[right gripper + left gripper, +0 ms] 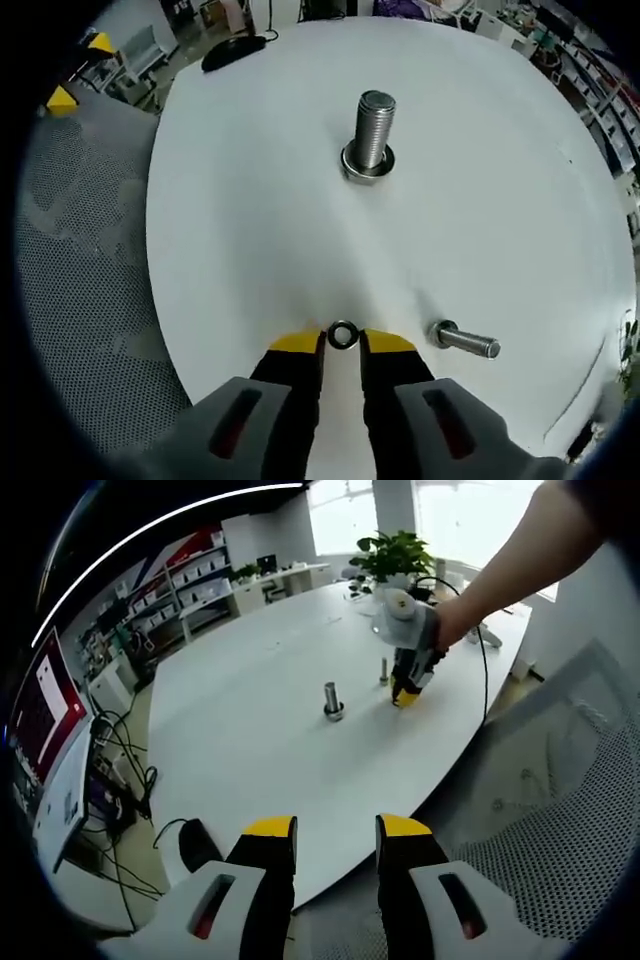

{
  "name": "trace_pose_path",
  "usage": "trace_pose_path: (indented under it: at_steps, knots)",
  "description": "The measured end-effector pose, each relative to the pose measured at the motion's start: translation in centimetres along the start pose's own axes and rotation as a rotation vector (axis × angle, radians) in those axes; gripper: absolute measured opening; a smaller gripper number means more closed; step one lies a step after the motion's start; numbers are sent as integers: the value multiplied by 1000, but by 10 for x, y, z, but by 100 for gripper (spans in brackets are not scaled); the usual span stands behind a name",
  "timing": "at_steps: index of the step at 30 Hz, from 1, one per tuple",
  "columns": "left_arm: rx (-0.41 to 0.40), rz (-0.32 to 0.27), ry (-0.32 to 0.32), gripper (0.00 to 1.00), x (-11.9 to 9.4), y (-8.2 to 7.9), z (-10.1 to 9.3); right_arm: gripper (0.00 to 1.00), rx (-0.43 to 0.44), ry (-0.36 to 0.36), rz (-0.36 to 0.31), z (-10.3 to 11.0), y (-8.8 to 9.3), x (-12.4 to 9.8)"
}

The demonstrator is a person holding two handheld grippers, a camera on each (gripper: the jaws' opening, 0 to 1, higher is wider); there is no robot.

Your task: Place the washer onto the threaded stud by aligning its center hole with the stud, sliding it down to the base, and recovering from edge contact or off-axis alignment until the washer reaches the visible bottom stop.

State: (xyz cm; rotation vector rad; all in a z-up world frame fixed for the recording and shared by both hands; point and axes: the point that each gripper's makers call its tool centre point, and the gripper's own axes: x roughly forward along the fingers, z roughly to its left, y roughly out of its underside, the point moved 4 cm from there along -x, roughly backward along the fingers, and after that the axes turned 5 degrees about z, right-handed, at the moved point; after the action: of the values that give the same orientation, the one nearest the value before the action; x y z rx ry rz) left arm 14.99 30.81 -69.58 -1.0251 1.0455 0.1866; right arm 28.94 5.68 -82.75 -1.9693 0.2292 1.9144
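I hold two grippers over one white round counter (250,230). My right gripper (342,345) is low at the counter, and its yellow-tipped fingers (296,346) pinch one small washer (343,334) between them; the washer lies flat on the counter surface, its center hole visible. In the left gripper view I see this same right gripper (408,690) with my hand (452,623) on it, tips down on the counter on the side toward the plant.

I count two threaded pieces on the counter. One is the upright threaded stud (372,132), standing near the middle of the counter with a wide ring-shaped base around its foot; it is well apart from the washer. In the left gripper view it is the bigger stud (333,700). The second is a smaller bolt (464,341); in the right gripper view it appears to lie just beside my right fingers, not touching them. In the left gripper view it is a thin piece (384,671) close to the right gripper.

My left gripper (336,830) is off the counter, near its edge, with its fingers spread apart and nothing between them. One black mouse (233,51) lies at the counter edge, and one potted plant (395,555) stands at the opposite edge.
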Motion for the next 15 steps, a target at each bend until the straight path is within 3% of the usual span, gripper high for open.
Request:
trace_pose_path:
  at_steps: [5,11,15]
  knots:
    - [-1,0,-1,30,0,0,0,16,-50,4,38,0,-2,1]
    - [-1,-2,-2,30,0,0,1,16,-67,64,95,5,-5,2]
    - [0,0,-2,30,0,0,1,16,-24,67,109,4,-5,1]
